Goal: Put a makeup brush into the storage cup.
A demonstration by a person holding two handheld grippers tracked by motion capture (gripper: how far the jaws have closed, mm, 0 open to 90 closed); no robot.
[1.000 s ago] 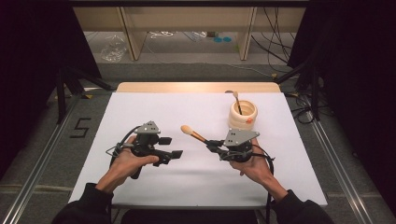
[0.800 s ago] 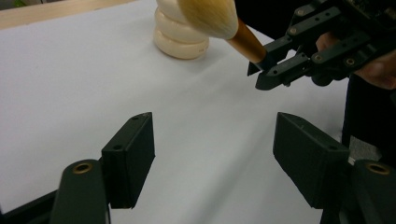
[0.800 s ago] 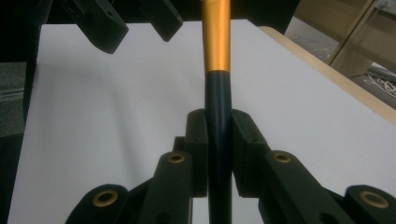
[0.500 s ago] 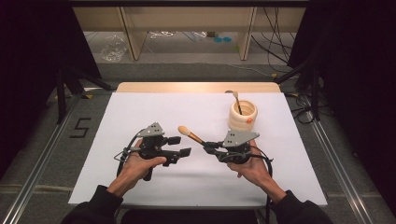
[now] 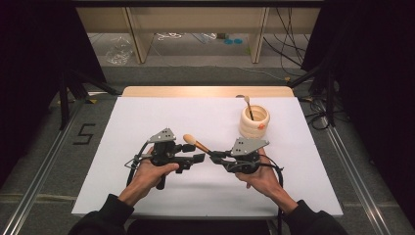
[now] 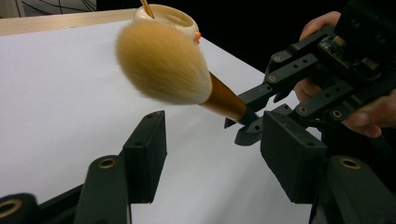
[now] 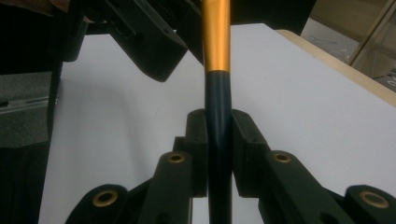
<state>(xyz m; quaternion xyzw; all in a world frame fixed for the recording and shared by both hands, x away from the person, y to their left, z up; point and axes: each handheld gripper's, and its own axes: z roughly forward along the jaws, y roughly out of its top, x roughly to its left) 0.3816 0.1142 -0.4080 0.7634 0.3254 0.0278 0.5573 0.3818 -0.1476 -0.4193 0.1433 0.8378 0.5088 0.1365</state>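
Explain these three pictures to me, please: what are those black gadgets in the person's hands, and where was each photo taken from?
No robot here: a person holds a hand-operated two-jaw gripper in each hand. The high view looks down on a white table from above the person. The other two pictures come from small cameras riding on the grippers, looking along their black jaws.

The right gripper is shut on the dark handle of a makeup brush; the right gripper view shows the jaws pinching that handle. The left gripper sits beside the brush, and its jaws have just been closing, though they do not press on anything; in the left gripper view the fluffy brush head hovers above them.

Farther back stands a cream ribbed cup with another brush in it.
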